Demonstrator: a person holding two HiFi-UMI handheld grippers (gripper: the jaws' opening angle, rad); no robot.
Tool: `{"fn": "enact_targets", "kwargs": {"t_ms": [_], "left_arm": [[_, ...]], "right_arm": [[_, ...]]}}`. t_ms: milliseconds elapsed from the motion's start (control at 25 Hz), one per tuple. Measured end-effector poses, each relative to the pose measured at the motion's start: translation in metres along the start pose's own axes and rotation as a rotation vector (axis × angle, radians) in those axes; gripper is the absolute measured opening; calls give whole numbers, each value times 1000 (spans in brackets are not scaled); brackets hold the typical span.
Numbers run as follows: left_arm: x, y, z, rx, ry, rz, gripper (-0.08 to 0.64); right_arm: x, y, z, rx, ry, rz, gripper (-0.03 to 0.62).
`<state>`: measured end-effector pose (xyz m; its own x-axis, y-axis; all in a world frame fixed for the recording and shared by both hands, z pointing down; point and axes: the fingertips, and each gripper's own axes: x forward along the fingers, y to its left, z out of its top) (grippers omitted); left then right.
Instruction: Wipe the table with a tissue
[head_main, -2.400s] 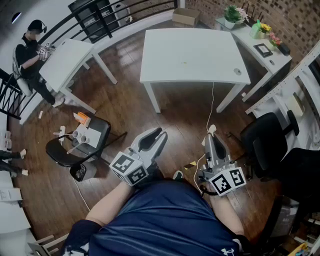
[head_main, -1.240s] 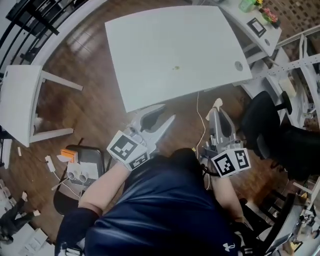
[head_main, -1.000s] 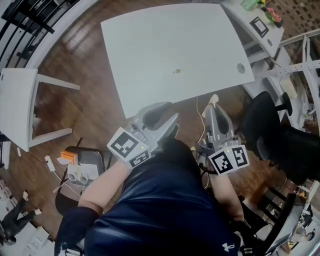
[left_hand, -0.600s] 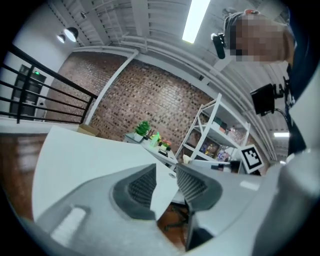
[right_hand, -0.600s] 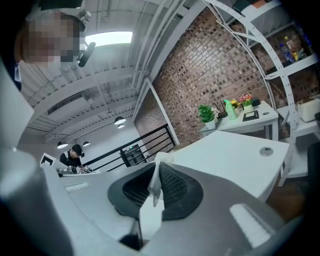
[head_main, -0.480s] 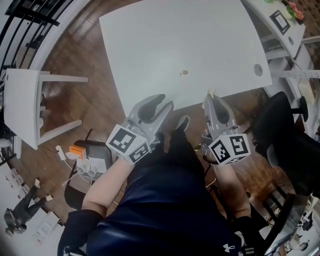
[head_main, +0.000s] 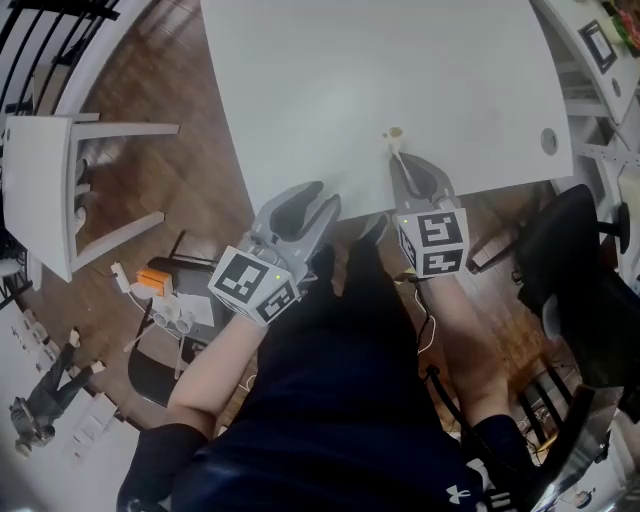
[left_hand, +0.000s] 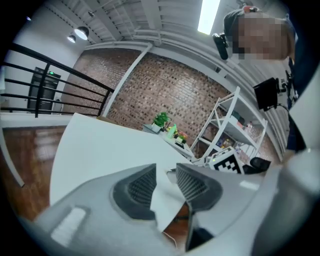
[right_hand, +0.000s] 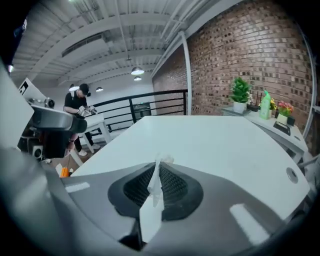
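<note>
The white table (head_main: 380, 70) fills the top of the head view and has a small brownish spot (head_main: 393, 132) near its front edge. My right gripper (head_main: 398, 162) is shut on a thin white tissue (right_hand: 155, 189). The tissue is pinched between the pads and sticks up past the tips. The tips reach over the table's near edge, just short of the spot. My left gripper (head_main: 312, 202) hangs at the table's front edge, further left. Its jaws (left_hand: 166, 172) are apart and nothing is held; only table and floor show through the gap.
A second white table (head_main: 40, 190) stands at the left, and a dark chair (head_main: 175, 315) with small items is below it. A black office chair (head_main: 575, 260) is at the right. The table has a cable hole (head_main: 549, 140). A side desk holds plants (right_hand: 240, 95). A person (right_hand: 80, 107) stands far off.
The view has closed in on the white table. Both grippers have come forward and down to its near edge, and the right one, still shut on the tissue, now reaches over the edge near the spot.
</note>
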<state>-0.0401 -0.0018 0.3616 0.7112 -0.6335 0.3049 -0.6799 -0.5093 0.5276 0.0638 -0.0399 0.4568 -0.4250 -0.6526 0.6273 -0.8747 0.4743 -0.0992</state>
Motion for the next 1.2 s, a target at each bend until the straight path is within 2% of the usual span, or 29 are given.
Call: {"fn": "enact_targets", "kwargs": {"t_ms": [320, 480, 760, 840, 880, 1000, 1200], "left_arm": [[-1, 26, -8, -39, 7, 42, 126], [-4, 35, -12, -61, 1, 56, 126], [-4, 39, -17, -90, 0, 69, 126], [-4, 39, -17, -95, -4, 68, 126], [-4, 39, -18, -98, -6, 67, 126], [-3, 39, -19, -110, -6, 66, 126], [-3, 41, -17, -122, -12, 63, 126]], "right_arm": [[57, 27, -11, -194, 158, 47, 28], [72, 35, -12, -261, 181, 37, 28], [82, 32, -13, -214, 203, 62, 37], [79, 33, -14, -199, 202, 71, 123], [78, 33, -14, -194, 199, 68, 137], [73, 31, -15, -183, 187, 57, 133], [65, 22, -5, -148, 144, 37, 91]]}}
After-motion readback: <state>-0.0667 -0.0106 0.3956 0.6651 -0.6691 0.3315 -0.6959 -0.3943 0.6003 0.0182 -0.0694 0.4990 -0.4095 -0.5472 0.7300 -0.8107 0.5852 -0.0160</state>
